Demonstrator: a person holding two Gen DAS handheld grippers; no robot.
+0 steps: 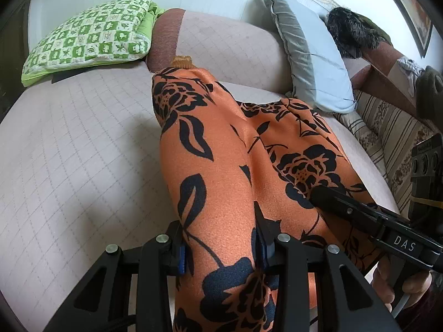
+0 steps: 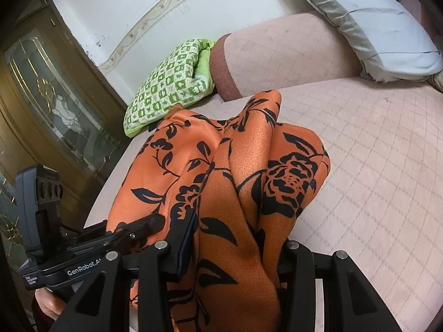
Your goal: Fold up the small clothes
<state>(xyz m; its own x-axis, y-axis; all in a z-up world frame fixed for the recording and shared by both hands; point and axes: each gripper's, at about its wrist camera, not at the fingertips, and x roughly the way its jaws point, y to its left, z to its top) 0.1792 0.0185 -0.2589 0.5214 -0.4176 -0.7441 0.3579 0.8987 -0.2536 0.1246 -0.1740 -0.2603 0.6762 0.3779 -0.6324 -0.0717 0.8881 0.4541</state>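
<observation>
An orange garment (image 1: 221, 152) with a black flower print hangs bunched between both grippers, its far end trailing on the quilted pink sofa seat (image 1: 83, 152). My left gripper (image 1: 221, 251) is shut on a thick fold of it at the near edge. My right gripper (image 1: 321, 196) comes in from the right and bites the same cloth. In the right wrist view the garment (image 2: 249, 166) fills the gap of the right gripper (image 2: 235, 254), which is shut on it. The left gripper (image 2: 152, 221) pinches the cloth's left edge there. The held hems are hidden by the fingers.
A green checked cushion (image 1: 91, 36) lies at the seat's far left, against the backrest. A grey-blue pillow (image 1: 313, 55) leans at the right, with a fur-trimmed coat (image 1: 351, 33) and striped cloth (image 1: 387, 127) beyond. A wooden glass door (image 2: 55, 96) stands to the left. A hand (image 1: 398, 285) grips the right tool.
</observation>
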